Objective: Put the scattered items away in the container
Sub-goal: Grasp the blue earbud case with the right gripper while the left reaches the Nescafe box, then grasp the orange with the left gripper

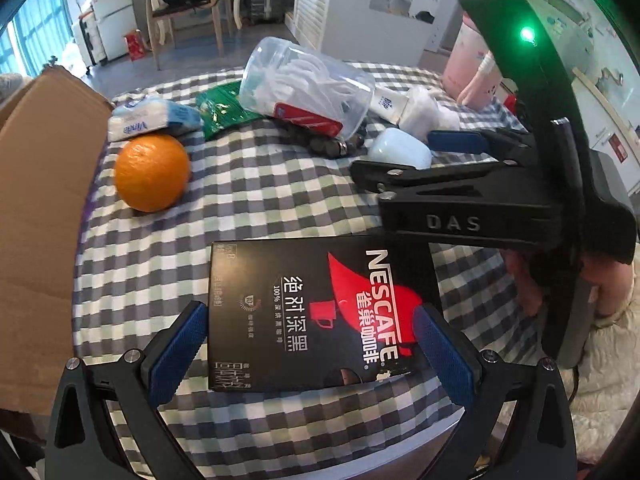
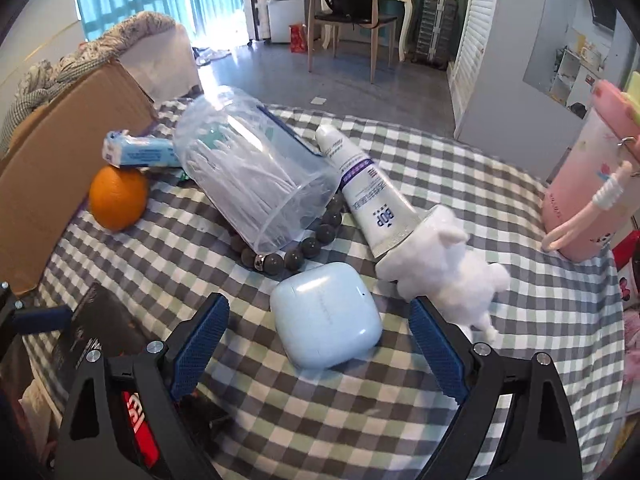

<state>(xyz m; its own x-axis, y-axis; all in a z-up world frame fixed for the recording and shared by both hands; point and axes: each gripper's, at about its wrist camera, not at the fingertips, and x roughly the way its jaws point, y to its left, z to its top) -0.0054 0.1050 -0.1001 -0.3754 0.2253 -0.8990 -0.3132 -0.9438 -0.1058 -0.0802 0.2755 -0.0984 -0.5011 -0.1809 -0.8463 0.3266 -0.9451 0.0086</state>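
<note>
A black Nescafe box [image 1: 316, 316] lies flat on the checked tablecloth between the open fingers of my left gripper [image 1: 312, 354]; the pads flank its near end without clamping it. A pale blue earbud case [image 2: 326, 314] lies between the open fingers of my right gripper [image 2: 318, 346]. It also shows in the left wrist view [image 1: 398, 154], with the right gripper [image 1: 400, 152] around it. The cardboard box [image 1: 44, 208] stands at the table's left edge. An orange [image 1: 152, 172] sits beside it.
A clear jar of cotton swabs [image 2: 256, 168], a bead bracelet [image 2: 300, 248], a white tube [image 2: 366, 188], a white fluffy lump [image 2: 444, 264], a tissue pack [image 1: 148, 118] and a green packet [image 1: 224, 110] lie further back. A pink bottle [image 2: 592, 184] stands right.
</note>
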